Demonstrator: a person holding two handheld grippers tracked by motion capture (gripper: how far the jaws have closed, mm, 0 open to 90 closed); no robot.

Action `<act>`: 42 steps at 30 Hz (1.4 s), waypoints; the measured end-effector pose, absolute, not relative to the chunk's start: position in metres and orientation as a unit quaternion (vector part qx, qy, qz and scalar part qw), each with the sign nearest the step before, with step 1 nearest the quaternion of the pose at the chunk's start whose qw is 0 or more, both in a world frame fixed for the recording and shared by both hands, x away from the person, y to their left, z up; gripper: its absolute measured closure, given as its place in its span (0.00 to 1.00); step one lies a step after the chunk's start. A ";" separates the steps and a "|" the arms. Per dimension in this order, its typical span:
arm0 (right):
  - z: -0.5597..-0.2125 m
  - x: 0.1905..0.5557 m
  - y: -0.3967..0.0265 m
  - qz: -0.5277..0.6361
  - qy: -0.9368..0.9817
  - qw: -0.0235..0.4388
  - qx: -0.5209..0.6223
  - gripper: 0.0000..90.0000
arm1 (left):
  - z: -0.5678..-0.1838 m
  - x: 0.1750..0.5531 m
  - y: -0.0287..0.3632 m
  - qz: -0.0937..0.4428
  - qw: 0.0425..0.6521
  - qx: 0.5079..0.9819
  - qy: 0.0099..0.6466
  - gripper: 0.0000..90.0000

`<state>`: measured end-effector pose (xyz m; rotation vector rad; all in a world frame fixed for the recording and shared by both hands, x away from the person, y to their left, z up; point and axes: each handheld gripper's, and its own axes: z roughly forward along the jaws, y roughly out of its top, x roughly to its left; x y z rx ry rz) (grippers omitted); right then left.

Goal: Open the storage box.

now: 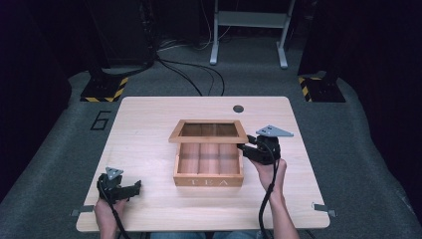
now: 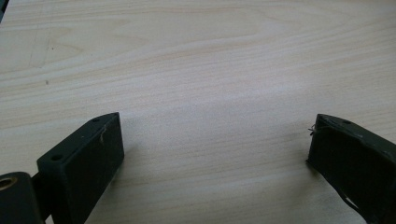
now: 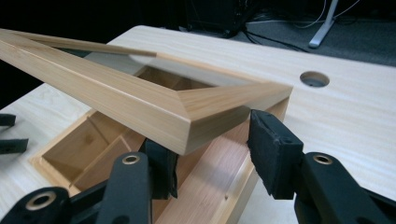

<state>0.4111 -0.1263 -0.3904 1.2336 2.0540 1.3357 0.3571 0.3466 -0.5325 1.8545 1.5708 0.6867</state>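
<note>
Wooden, honey-brown rectangular tea box [image 1: 208, 181] at the middle of the pale wood-grain table [image 1: 149, 124], "TEA" lettered on its near wall, open compartments divided by thin wooden partitions. Hinged along the far edge at 12 o'clock, a wooden-framed lid [image 1: 206, 138] with a clear pane, raised partway and tilted, its front rail hanging above the compartments and apart from the box's rim.

At 3 o'clock of the box, the black two-jaw right gripper [image 1: 244, 148], reaching in towards 9 o'clock at the lid's front right corner. Seen in the right gripper view as nearly together and clamped on that corner, one jaw on the inner side above a compartment, the other on the outer side just beside the box's right wall. Held in a hand [image 1: 271, 172] entering from 6 o'clock, with a black cable trailing back along the forearm.

At 7 o'clock of the box and well apart from it, the black two-jaw left gripper [image 1: 135, 187], low over bare tabletop, jaws spread wide with nothing between them.

Beyond the box at 1 o'clock, a small round dark hole [image 1: 238, 108] in the tabletop.
</note>
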 end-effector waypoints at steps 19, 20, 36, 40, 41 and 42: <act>-0.440 0.383 -0.122 0.455 0.753 0.176 0.441 0.59 | -0.533 0.357 0.347 0.259 0.304 0.699 0.593 0.04; -0.442 0.382 -0.122 0.454 0.754 0.173 0.442 0.59 | -0.533 0.357 0.346 0.259 0.304 0.699 0.593 0.04; -0.460 0.374 -0.127 0.434 0.767 0.155 0.447 0.58 | -0.532 0.357 0.347 0.260 0.303 0.700 0.592 0.04; -0.458 0.372 -0.128 0.433 0.769 0.155 0.445 0.58 | -0.532 0.357 0.347 0.260 0.303 0.700 0.592 0.04; -0.458 0.372 -0.128 0.428 0.770 0.155 0.446 0.57 | -0.532 0.357 0.347 0.260 0.304 0.700 0.592 0.04; -0.458 0.372 -0.128 0.428 0.772 0.156 0.444 0.57 | -0.532 0.357 0.347 0.260 0.303 0.700 0.592 0.04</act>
